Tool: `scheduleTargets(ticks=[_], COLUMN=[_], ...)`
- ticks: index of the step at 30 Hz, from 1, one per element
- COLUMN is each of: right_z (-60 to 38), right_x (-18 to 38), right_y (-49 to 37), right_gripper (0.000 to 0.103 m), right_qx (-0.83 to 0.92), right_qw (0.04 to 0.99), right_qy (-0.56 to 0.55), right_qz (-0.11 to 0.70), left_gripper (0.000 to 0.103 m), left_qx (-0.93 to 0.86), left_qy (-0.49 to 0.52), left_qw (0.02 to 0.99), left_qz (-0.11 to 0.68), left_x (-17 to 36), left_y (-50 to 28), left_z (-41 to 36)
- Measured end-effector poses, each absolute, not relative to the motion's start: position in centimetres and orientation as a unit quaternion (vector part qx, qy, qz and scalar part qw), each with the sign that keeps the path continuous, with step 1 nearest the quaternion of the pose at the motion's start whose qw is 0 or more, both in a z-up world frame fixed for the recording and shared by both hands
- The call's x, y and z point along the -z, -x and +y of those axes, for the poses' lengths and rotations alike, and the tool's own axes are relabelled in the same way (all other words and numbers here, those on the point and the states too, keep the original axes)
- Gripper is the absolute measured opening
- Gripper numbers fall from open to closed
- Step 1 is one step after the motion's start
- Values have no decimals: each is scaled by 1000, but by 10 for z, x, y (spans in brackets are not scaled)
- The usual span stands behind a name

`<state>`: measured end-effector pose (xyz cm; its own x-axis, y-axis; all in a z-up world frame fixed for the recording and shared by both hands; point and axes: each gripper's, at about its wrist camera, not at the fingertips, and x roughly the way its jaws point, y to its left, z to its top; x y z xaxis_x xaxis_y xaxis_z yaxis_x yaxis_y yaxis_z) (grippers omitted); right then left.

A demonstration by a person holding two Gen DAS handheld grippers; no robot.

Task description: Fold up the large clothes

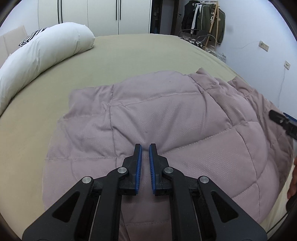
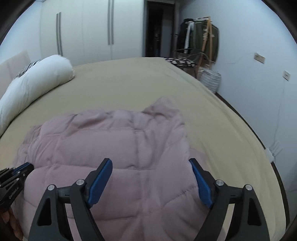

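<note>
I am hovering my right gripper point(image 2: 150, 170), jaws apart, over the quilted jacket point(image 2: 115, 153); left gripper point(image 1: 145, 150), together at nine o'clock, should grab the hem squarely.

I'm working in a home bedroom: a wide bed point(image 1: 130, 55) fills my view, a white pillow point(image 1: 46, 50) at its head, tall wardrobe doors point(image 1: 92, 14) behind it, a clothes rack point(image 2: 202, 39) past its far corner.

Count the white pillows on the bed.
1: a long white pillow lies along the bed's left side near the headboard. A striped item behind it could be another, but it is mostly hidden.
</note>
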<state>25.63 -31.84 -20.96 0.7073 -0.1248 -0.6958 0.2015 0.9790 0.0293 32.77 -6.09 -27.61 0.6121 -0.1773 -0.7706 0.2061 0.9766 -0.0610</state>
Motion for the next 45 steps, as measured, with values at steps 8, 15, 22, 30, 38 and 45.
scheduleTargets(ticks=[8, 15, 22, 30, 38, 45], right_z=[-287, -277, -324, -352, -292, -269], right_x=[188, 250, 261, 278, 218, 259], right_y=[-260, -302, -290, -291, -262, -277], right_gripper=[84, 77, 77, 36, 100, 103], right_qx=[-131, -137, -135, -139, -123, -99], right_qw=[902, 869, 884, 893, 924, 895], right_qy=[-168, -200, -216, -194, -62, -38], right_qz=[375, 431, 391, 381, 356, 433], left_gripper=[8, 8, 8, 8, 8, 8], left_qx=[104, 122, 136, 140, 117, 123], left_qy=[27, 35, 55, 25, 19, 22], left_qw=[901, 900, 899, 896, 908, 897], left_qz=[421, 417, 412, 422, 402, 424], left_x=[279, 282, 291, 305, 264, 292], left_y=[-324, -313, -330, -346, -302, -310], left_z=[-58, -55, -58, -75, -64, -66])
